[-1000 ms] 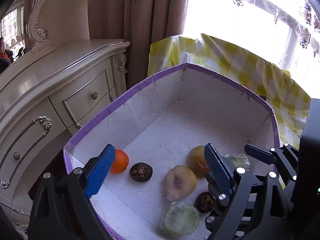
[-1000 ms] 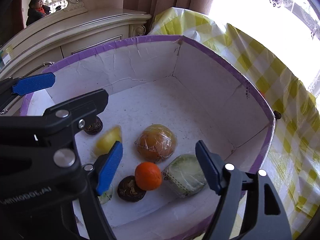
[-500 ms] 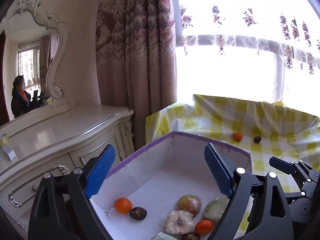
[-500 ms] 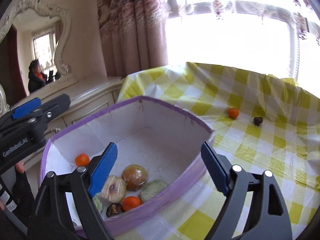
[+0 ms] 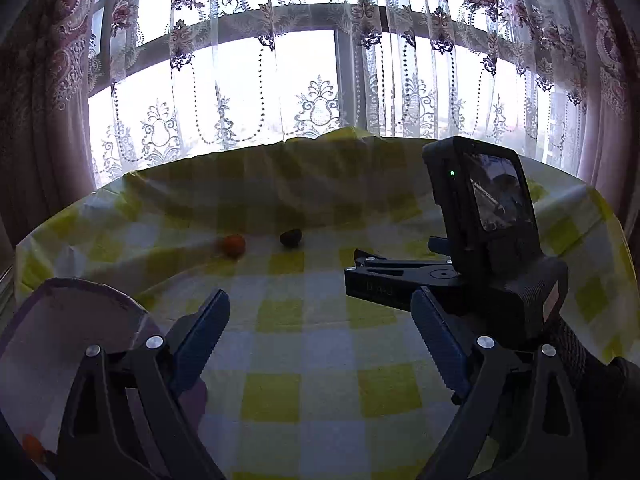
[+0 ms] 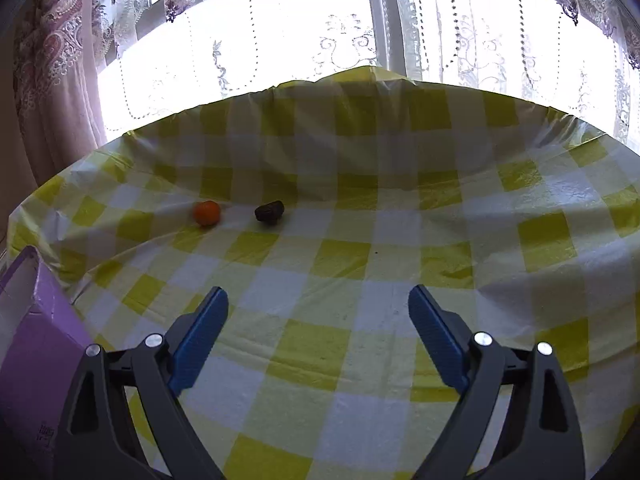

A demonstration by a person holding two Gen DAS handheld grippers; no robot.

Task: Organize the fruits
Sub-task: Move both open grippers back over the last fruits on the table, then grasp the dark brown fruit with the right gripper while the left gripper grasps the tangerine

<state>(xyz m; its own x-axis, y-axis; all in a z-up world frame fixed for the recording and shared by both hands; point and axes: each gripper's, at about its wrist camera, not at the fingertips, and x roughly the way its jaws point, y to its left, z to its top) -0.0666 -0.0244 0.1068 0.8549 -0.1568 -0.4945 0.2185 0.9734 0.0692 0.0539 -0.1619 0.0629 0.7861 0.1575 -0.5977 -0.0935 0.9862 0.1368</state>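
Tongs — left tongs (image 5: 320,344) opening, right tongs (image 6: 318,340) wide — both empty above checkered tablecloth (image 6: 340,260).

I can't read any text; faint marks on the purple box (image 6: 44,432) are too small to make out

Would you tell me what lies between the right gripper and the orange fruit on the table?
Only bare checked tablecloth lies between the right gripper and the orange fruit, as the right wrist view shows.
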